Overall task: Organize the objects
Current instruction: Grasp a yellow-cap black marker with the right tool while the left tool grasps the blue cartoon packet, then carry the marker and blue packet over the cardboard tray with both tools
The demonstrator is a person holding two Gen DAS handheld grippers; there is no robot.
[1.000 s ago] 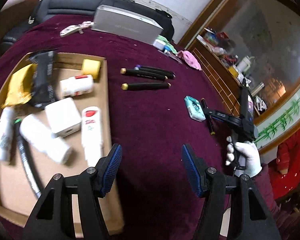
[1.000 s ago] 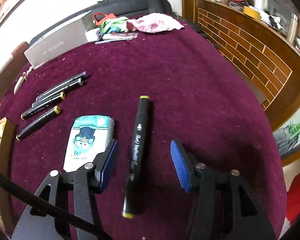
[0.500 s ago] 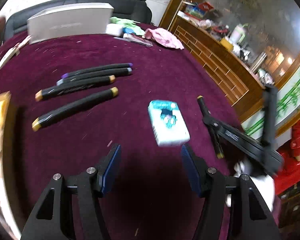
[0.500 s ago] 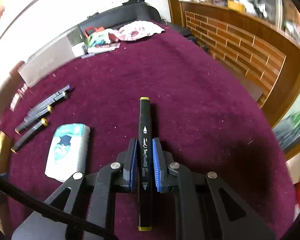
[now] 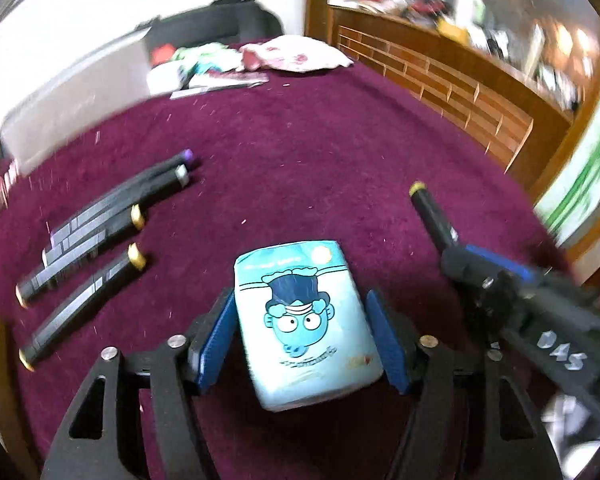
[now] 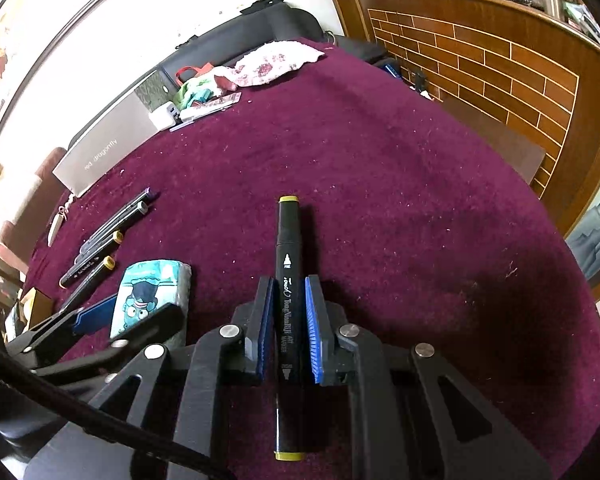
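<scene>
My left gripper (image 5: 304,328) is open, its blue pads on either side of a light blue tissue pack (image 5: 306,328) with a cartoon face; there are small gaps at both pads. The pack also shows in the right wrist view (image 6: 150,294), between the left gripper's fingers (image 6: 90,318). My right gripper (image 6: 287,328) is shut on a black marker (image 6: 287,280) with yellow ends, held lengthwise just above the maroon cloth. The marker's tip also shows in the left wrist view (image 5: 430,210). Several black markers (image 5: 100,220) lie in a row to the left.
A silver box (image 6: 108,148), a pink cloth (image 6: 276,62) and small clutter sit at the far edge of the maroon table (image 6: 380,168). A cardboard tray edge (image 6: 36,304) is at the left. A wooden cabinet (image 6: 500,60) stands to the right.
My left gripper swung right from the cardboard tray and moved in around the tissue pack. My right gripper shut on the yellow-ended marker and lifted it slightly.
</scene>
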